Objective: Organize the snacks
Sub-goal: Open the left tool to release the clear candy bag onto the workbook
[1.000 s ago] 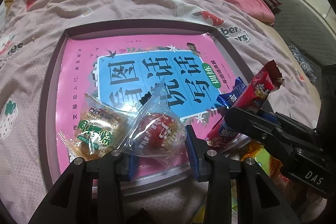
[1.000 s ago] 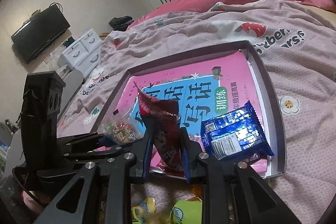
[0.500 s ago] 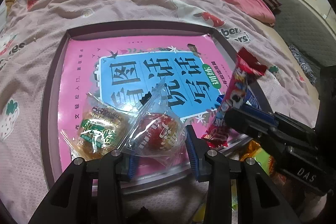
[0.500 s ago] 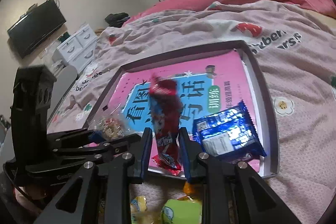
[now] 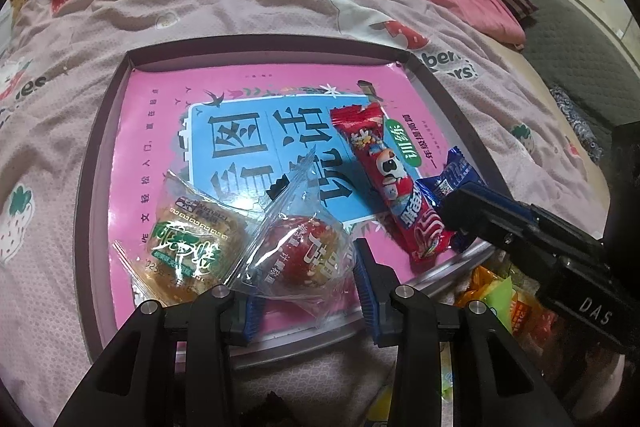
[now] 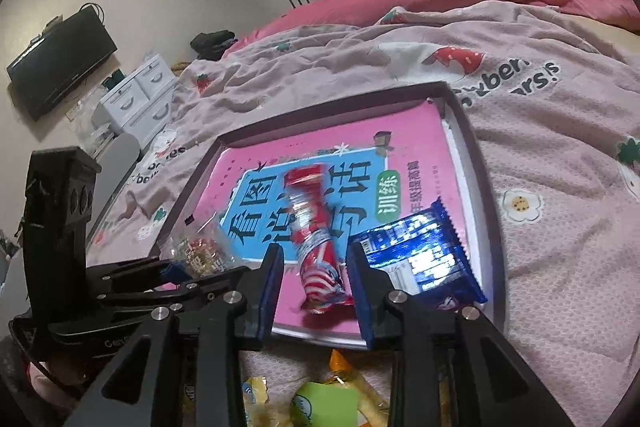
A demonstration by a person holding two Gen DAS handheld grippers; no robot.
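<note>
The right gripper [image 6: 316, 281] is opening; the red snack bar [image 5: 394, 189] lies flat on the pink book [image 5: 256, 107] in the tray [image 5: 90, 163] on the bed, between the parting pads, beside a blue wafer packet [image 6: 420, 259]. The left gripper [image 5: 306, 287] pinches the clear-wrapped red pastry [image 5: 308, 255], next to a green-labelled cake [image 5: 188, 239].

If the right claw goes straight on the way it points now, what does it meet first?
Most likely the red snack bar, lying between the opening jaws of the right claw on the pink book. Past it comes the book's cover; depth is unclear.
</note>
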